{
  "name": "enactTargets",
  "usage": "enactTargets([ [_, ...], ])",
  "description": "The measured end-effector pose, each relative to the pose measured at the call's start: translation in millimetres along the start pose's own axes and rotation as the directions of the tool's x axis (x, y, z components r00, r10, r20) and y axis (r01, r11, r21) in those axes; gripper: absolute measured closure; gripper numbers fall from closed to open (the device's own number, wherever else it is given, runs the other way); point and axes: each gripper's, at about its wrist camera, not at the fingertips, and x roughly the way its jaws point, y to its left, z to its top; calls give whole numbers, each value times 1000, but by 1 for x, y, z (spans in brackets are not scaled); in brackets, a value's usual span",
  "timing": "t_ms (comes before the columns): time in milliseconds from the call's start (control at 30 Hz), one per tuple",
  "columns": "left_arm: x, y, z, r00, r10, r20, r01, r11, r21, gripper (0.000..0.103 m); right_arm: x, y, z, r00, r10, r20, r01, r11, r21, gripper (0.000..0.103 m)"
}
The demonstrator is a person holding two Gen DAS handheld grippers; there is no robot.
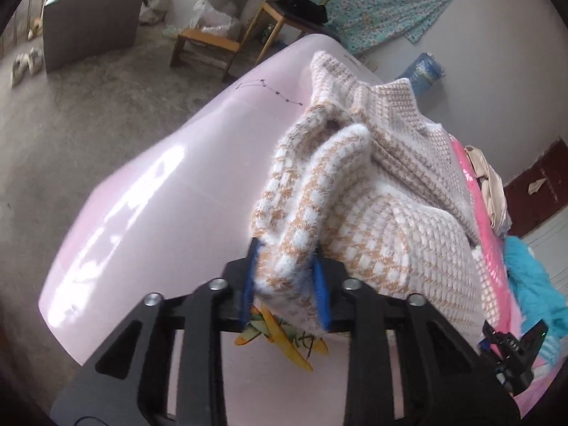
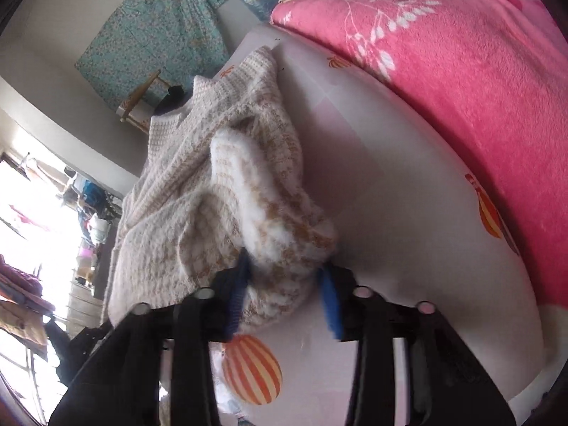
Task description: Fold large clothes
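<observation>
A fluffy white and tan checked knit sweater (image 1: 401,191) lies bunched on a pale pink bedsheet (image 1: 159,191). My left gripper (image 1: 285,284) is shut on a folded edge of the sweater, blue pads pressed on both sides of the cloth. In the right wrist view my right gripper (image 2: 287,294) is shut on another thick fold of the same sweater (image 2: 198,191), lifted a little off the sheet (image 2: 390,184). The right gripper's black body also shows at the lower right of the left wrist view (image 1: 514,351).
A bright pink blanket (image 2: 461,64) lies along the bed beside the sweater, with a turquoise garment (image 1: 529,284) and beige clothes (image 1: 490,184) on it. Beyond the bed stand a wooden chair (image 1: 284,10), a low wooden stool (image 1: 206,46) and a grey box (image 1: 92,21) on the floor.
</observation>
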Motion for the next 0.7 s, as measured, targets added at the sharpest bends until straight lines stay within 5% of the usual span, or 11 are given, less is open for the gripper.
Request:
enactTargets([
  [200,-62,-37,-9,991,23,132,-53,972,229,90,-48,23,2,997,-10,76,17,996,-92,95],
  [333,-85,-32,-15,997,-39,68,23,975,221,90,-73,18,2,998,-13,69,19,996,-91,95],
  [467,-80,-8,-24,999,-21,-40,28,983,183,82,-67,7,-6,998,-19,-54,13,993,-119,93],
  [567,-65,28,-27,992,55,-112,-45,995,87,78,-54,-6,-5,983,-131,-127,111,982,-154,71],
  [700,-83,65,-13,998,39,-49,-41,998,-39,74,-81,-1,13,973,-230,-10,221,947,-233,56],
])
